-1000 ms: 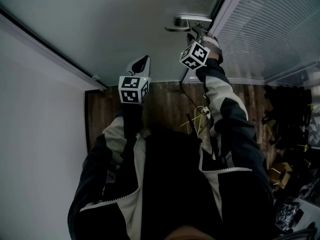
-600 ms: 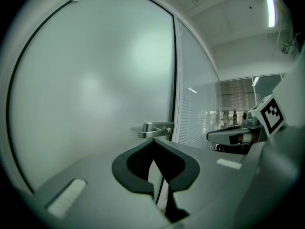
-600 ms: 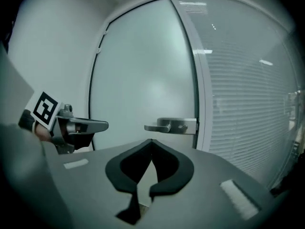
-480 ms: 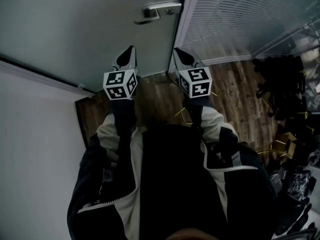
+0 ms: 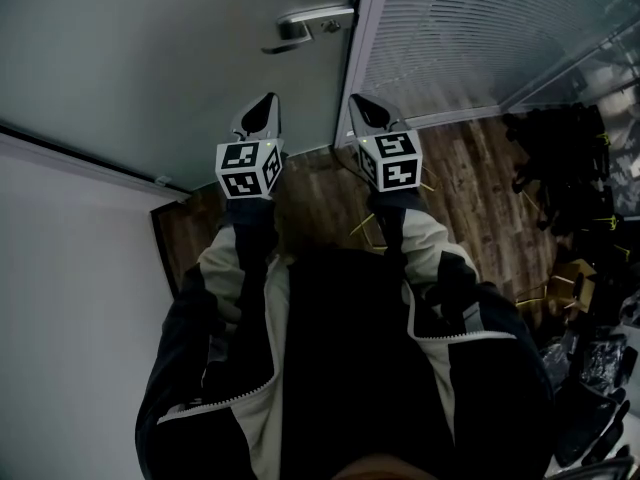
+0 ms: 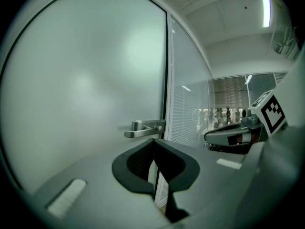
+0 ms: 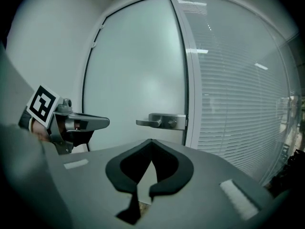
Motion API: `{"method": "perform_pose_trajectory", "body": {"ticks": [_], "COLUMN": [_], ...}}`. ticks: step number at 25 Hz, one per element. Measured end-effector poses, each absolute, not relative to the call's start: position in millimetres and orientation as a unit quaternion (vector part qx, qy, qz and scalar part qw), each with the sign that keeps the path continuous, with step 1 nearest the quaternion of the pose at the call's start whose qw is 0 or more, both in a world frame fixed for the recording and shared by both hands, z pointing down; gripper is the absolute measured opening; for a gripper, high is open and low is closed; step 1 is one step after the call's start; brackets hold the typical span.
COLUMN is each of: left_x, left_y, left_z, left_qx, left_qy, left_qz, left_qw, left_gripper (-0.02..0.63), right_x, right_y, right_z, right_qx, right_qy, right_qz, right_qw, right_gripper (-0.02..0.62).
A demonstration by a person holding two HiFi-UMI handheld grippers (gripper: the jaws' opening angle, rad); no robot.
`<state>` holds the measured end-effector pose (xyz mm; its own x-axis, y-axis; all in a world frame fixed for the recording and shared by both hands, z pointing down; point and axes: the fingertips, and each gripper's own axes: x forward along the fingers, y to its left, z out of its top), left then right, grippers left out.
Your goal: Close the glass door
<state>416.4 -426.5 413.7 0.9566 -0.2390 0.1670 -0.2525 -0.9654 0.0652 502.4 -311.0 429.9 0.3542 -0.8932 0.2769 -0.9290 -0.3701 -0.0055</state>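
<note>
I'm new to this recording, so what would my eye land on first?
The frosted glass door fills the top of the head view, its metal lever handle near its right edge. Before it, the left tool and right tool point at it side by side, both shut and empty.

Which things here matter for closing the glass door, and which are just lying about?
For the job:
- glass door, looks shut against its frame
- door handle
- left tongs, shut, empty
- right tongs, shut, empty

Lying about:
- black bags, at the right
- yellow bits on the wooden floor
</note>
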Motion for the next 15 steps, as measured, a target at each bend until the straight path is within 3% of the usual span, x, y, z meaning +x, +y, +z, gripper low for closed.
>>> {"method": "perform_pose_trajectory", "body": {"ticks": [15], "left_x": [409.0], "left_y": [-427.1], "left_z": [419.9], "left_qx": [0.987], "left_qy": [-0.128], "left_qz": [0.084], "left_qw": [0.041], "left_gripper": [0.003], "right_x": [491.3], "right_y": [-324.7], "right_z": [432.9], "right_qx": [0.813], "right_qy": [-0.565], "right_qz": [0.111], "right_qw": [0.088], "right_gripper": [0.002]}}
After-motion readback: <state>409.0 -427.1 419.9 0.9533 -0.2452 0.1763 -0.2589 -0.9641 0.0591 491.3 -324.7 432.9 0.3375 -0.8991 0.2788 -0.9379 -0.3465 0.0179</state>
